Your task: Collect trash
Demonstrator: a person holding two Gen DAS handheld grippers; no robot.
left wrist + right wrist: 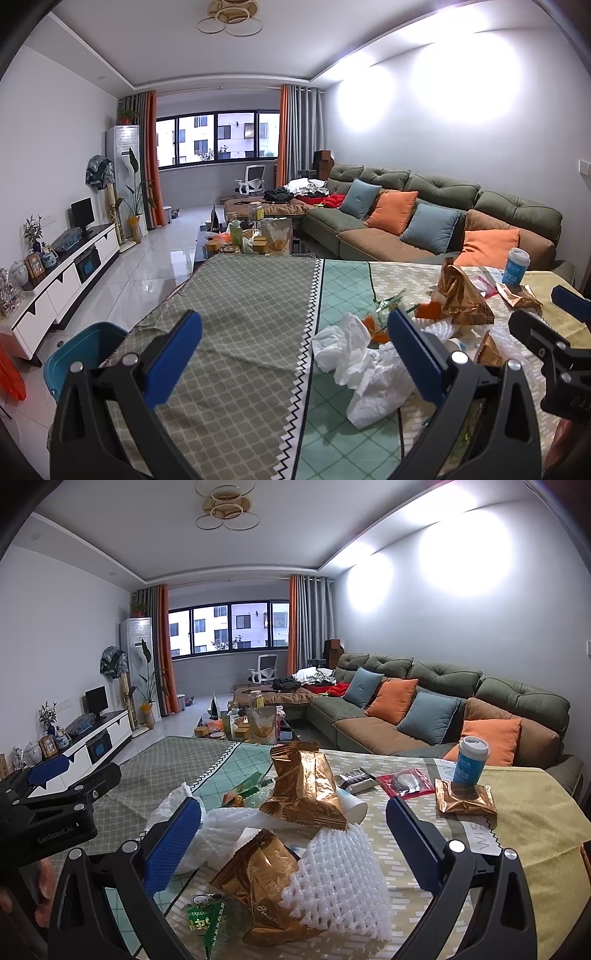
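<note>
Trash lies heaped on the patterned tablecloth (pixel 240 317). Crumpled white plastic (pixel 354 354) sits just left of my left gripper's right finger. My left gripper (pixel 295 339) is open above bare cloth with nothing between its fingers. In the right wrist view my right gripper (pixel 291 830) is open over the heap: a gold wrapper (pixel 258 878), a white foam net (pixel 340 882), a green packet (pixel 205 919). A tall gold bag (pixel 306 786) stands beyond them. A blue-white cup (pixel 470 762) stands on a flat gold packet (pixel 463 799).
A blue bin (pixel 79 354) stands on the floor at the table's left edge. A red-edged packet (pixel 406 782) and a dark wrapper (pixel 356 778) lie further back. A low table with jars (pixel 247 236), a sofa (pixel 443 221) and a TV cabinet (pixel 62 280) lie beyond.
</note>
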